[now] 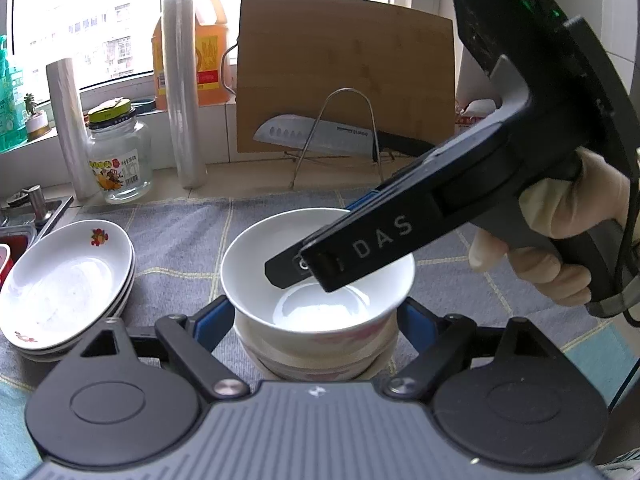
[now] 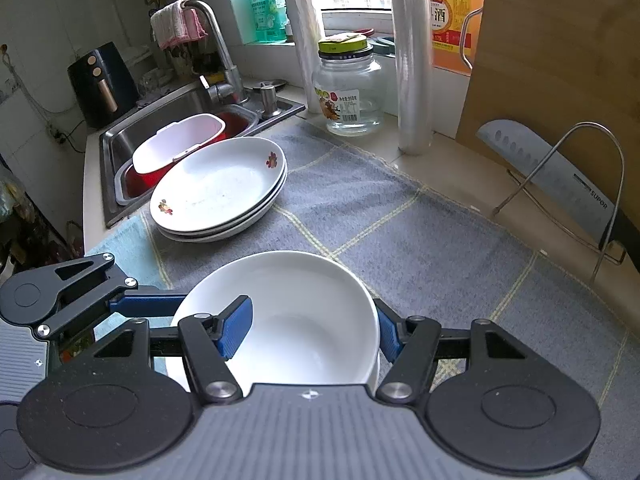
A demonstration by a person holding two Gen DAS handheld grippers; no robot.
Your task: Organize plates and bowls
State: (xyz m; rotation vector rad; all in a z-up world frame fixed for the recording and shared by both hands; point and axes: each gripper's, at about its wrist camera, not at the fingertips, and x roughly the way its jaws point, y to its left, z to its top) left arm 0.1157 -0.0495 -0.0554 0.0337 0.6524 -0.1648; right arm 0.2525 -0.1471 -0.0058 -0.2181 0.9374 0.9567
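White glazed porcelain fills both views: a top bowl [image 1: 318, 276] sits nested on a stack of bowls [image 1: 316, 354] with a pinkish pattern on their outer walls, on a grey checked cloth [image 2: 400, 216].

The right gripper [image 2: 314, 330] is clamped on the top bowl's wall, one blue ribbed pad [image 2: 236, 330] inside the smooth basin and the other against the outside of the rim. In the left wrist view its black body slants down from the upper right into the bowl, held by a gloved hand [image 1: 560, 236].

The left gripper [image 1: 316, 316] straddles the stack, jaws partly open, one blue pad [image 1: 208, 320] on each side of the lower bowls. Whether the pads actually press on the bowls is hard to tell, since the top bowl's rim hides the contact.

To the left, well apart from the bowls, a pile of shallow plates [image 2: 218, 190] with small flower prints lies on the cloth near a steel sink [image 2: 160, 120]. A bamboo cutting board [image 1: 344, 72] stands behind, upright.
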